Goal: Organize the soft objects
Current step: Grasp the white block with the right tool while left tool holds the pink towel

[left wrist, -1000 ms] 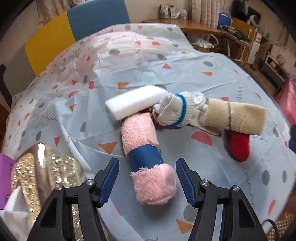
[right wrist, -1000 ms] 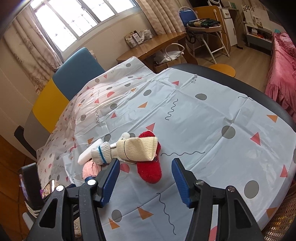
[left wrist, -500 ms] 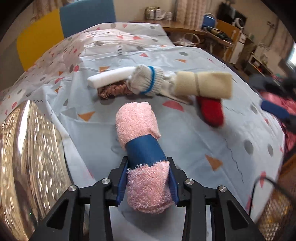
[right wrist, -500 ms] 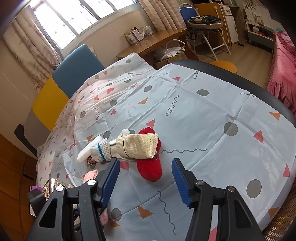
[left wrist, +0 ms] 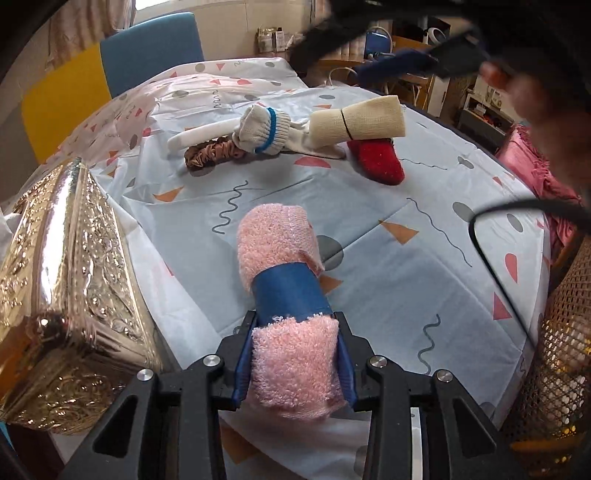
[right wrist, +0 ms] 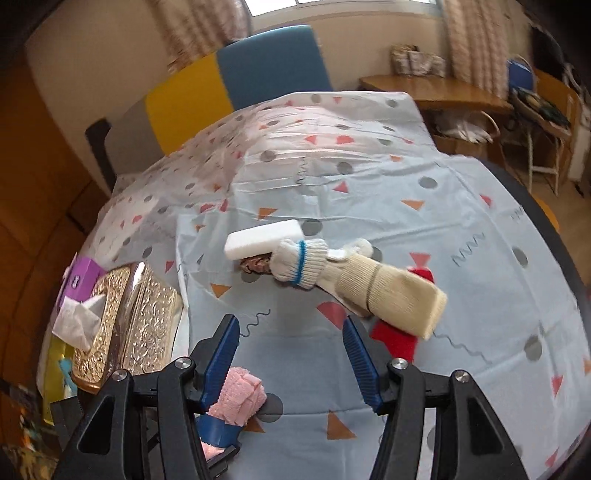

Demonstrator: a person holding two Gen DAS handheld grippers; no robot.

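Pale-blue patterned tablecloth (right wrist: 424, 206) beneath curtained window (right wrist: 332, 3)

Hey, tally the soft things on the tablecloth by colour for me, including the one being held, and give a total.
Pink: 1, rolled towel in the left claw
White: 2, sponge, glove
Cream: 1, sock
Red: 1, sock
Brown: 1, scrunchie
Total: 6

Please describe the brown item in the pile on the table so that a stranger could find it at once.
On the patterned tablecloth, find the pile of soft things. The brown scrunchie lies at its end, partly under the white sponge, beside the blue-striped glove. It alone is shiny, gathered brown fabric.
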